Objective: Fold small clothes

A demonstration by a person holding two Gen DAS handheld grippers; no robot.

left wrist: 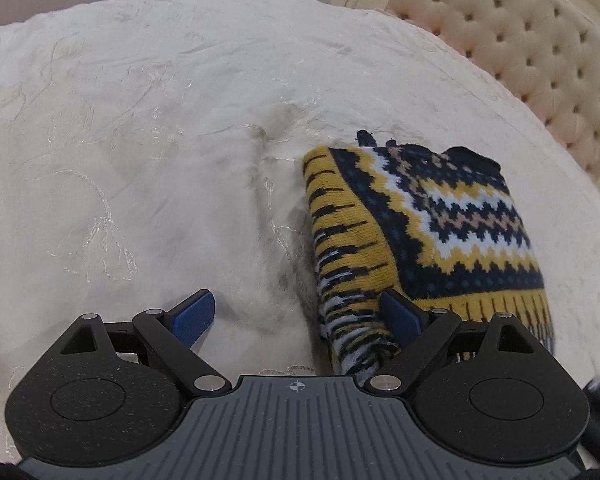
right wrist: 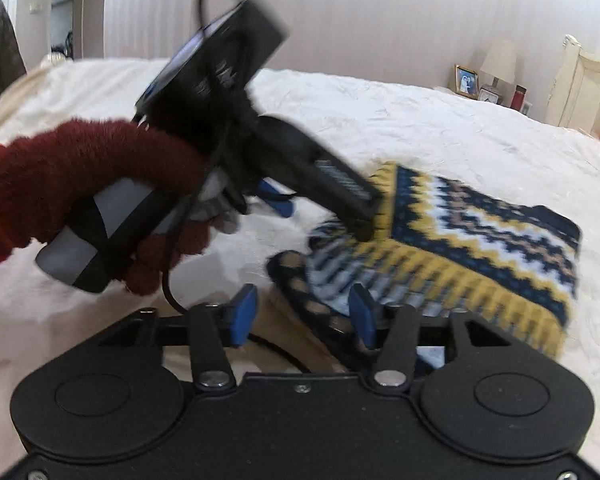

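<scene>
Knitted sweater [left wrist: 440,216], one, folded on one bedspread [left wrist: 140,120]; left gripper [left wrist: 300,312] and right gripper [right wrist: 304,316] both gape.

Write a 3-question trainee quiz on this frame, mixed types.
1. True or false: the sweater lies folded on the bed.
2. The left gripper is: A) shut on the sweater, B) open, C) out of view.
3. What covers the hand that holds the left gripper?

Key:
1. True.
2. B; the sweater's edge lies between its fingers, neither pad pressing on it.
3. A dark red fuzzy glove.
</scene>
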